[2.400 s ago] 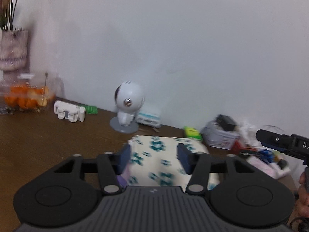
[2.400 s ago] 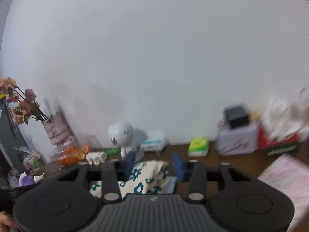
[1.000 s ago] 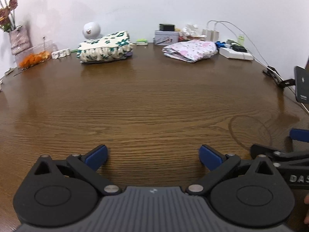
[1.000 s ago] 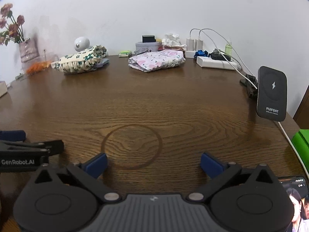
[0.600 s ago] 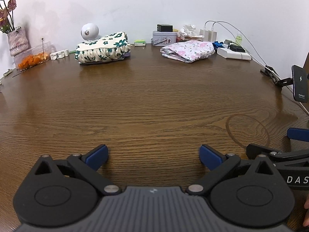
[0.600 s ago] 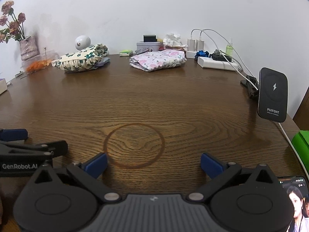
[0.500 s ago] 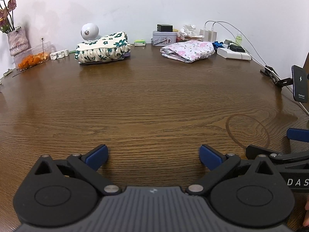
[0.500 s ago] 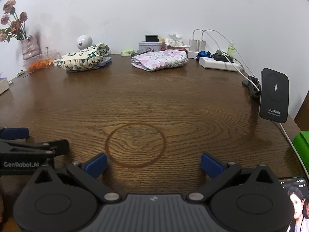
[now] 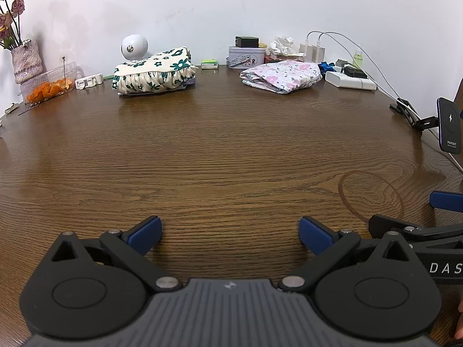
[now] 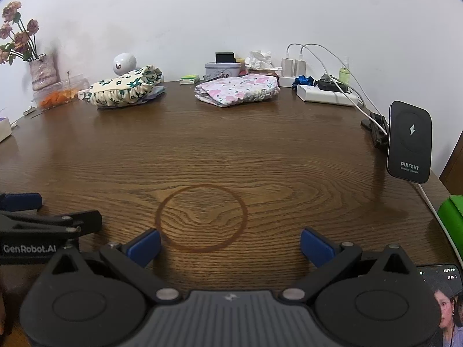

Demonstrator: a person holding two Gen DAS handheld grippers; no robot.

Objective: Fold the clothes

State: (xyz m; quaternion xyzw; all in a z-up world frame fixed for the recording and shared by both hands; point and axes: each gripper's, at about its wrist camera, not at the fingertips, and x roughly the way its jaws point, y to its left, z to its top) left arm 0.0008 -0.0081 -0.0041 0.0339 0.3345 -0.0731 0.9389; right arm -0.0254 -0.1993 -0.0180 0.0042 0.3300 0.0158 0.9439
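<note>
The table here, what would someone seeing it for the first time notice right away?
Probably the two folded bundles at the far edge by the wall: a cream garment with green flowers to the left and a pink floral garment to the right. Next, the wide bare stretch of dark wooden table before them, marked by a ring stain. Both the left gripper and the right gripper hang open and empty at the near edge.
</note>
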